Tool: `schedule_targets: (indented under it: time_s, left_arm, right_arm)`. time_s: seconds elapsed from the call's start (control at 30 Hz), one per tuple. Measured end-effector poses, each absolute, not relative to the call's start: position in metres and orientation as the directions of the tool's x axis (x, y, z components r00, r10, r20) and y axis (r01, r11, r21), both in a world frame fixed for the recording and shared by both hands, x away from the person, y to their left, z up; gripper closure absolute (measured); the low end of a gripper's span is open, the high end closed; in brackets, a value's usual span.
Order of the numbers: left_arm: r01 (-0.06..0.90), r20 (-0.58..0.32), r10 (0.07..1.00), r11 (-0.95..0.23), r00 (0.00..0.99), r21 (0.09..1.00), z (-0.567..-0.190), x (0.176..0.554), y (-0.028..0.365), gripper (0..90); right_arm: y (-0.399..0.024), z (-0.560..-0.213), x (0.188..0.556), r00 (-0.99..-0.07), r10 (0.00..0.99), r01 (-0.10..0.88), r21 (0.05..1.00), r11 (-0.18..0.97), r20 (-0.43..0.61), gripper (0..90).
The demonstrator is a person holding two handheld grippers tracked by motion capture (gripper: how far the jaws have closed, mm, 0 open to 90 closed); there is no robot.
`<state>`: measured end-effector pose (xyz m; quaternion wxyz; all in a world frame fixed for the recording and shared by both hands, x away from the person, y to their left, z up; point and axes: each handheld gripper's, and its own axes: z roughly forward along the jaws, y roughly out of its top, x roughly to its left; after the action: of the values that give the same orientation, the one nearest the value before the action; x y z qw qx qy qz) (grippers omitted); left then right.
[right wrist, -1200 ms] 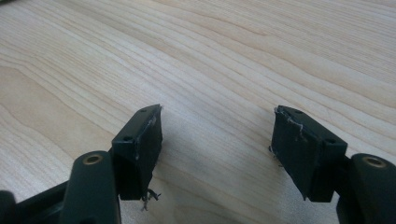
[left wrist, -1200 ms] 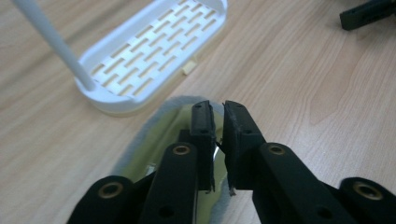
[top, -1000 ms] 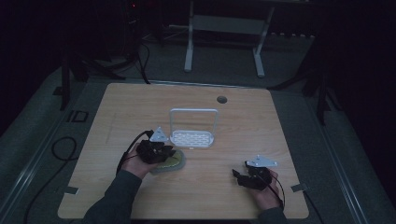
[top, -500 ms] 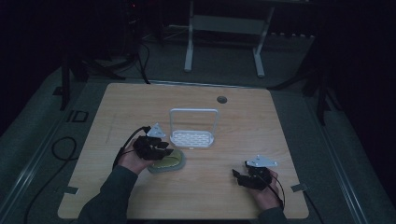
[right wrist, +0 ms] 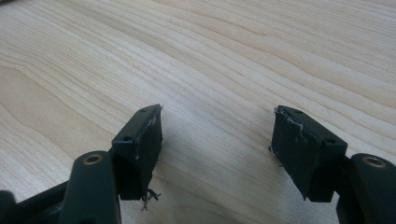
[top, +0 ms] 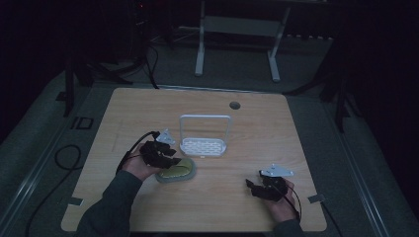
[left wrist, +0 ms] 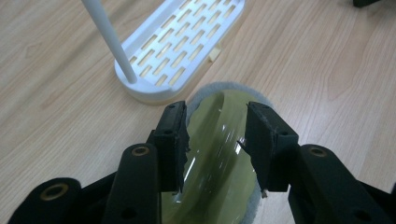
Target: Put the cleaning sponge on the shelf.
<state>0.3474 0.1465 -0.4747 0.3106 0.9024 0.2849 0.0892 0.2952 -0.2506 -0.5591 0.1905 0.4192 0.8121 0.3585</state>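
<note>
Bench: pale wooden bench (top: 148, 207), with a round hole near its 1 o'clock corner.
Rack: white slotted plastic rack with a hooped handle (top: 203, 146) at bench centre, upright.
Dish: shallow olive-green glazed dish with a grey rim (top: 176, 170), at the rack's 7 o'clock, just beside its base; touching or not could not be told.
Left hand-held gripper: left hand-held gripper (left wrist: 215, 135) at the dish's 10 o'clock edge, jaws apart, straddling the dish rim (left wrist: 219, 154) without clamping it.
Right hand-held gripper: right hand-held gripper (right wrist: 217, 140) at the bench's 5 o'clock, well apart from the dish, jaws wide apart over bare wood, nothing between them.
</note>
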Motion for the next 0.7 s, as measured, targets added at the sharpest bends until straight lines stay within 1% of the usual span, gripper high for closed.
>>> schedule_targets:
  time_s: [0.03, 0.23, 0.7]
  left_arm:
    - [0.458, -0.014, 0.567, -0.651, 0.824, 0.605, -0.475, 0.348, 0.147, 56.4]
    - [0.449, -0.006, 0.546, -0.684, 0.838, 0.575, -0.475, 0.352, 0.146, 53.8]
    - [0.435, -0.010, 0.498, -0.747, 0.867, 0.503, -0.469, 0.359, 0.144, 54.1]
  right_arm:
    - [-0.251, -0.559, 0.295, -0.576, 0.817, 0.544, 0.742, 0.392, -0.009, 32.9]
    - [-0.251, -0.559, 0.295, -0.576, 0.817, 0.543, 0.742, 0.392, -0.009, 33.0]
    - [-0.251, -0.559, 0.295, -0.576, 0.817, 0.543, 0.742, 0.392, -0.009, 32.9]
